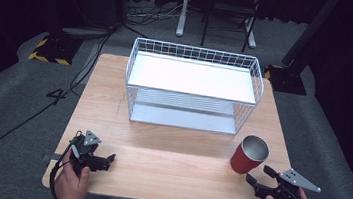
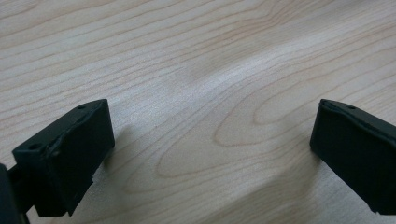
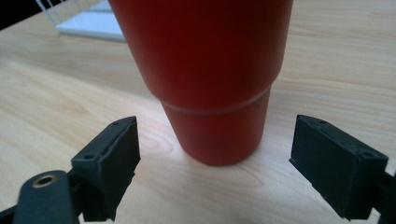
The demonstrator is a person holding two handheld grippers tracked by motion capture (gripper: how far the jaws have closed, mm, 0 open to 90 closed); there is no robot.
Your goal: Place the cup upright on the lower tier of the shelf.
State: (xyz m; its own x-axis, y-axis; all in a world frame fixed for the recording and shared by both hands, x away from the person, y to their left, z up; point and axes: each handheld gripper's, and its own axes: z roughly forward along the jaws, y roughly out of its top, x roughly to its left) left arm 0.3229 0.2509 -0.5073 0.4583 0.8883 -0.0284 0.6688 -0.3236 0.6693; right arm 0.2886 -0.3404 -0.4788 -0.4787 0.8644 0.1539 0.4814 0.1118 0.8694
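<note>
A red cup (image 1: 248,155) with a silver inside stands upright on the wooden table (image 1: 166,169) at the right. My right gripper (image 1: 260,175) is open just in front of it, its jaws spread wide on either side of the cup's base (image 3: 217,116) without touching it. At the table's front left, a hand holds my left gripper (image 1: 110,159) low over bare wood; it is open with nothing between its jaws (image 2: 212,140).
A white two-level wire basket shelf (image 1: 193,86) stands at the back middle of the table. Cables run over the grey floor at the left (image 1: 27,112). Stand legs (image 1: 182,9) rise behind the table.
</note>
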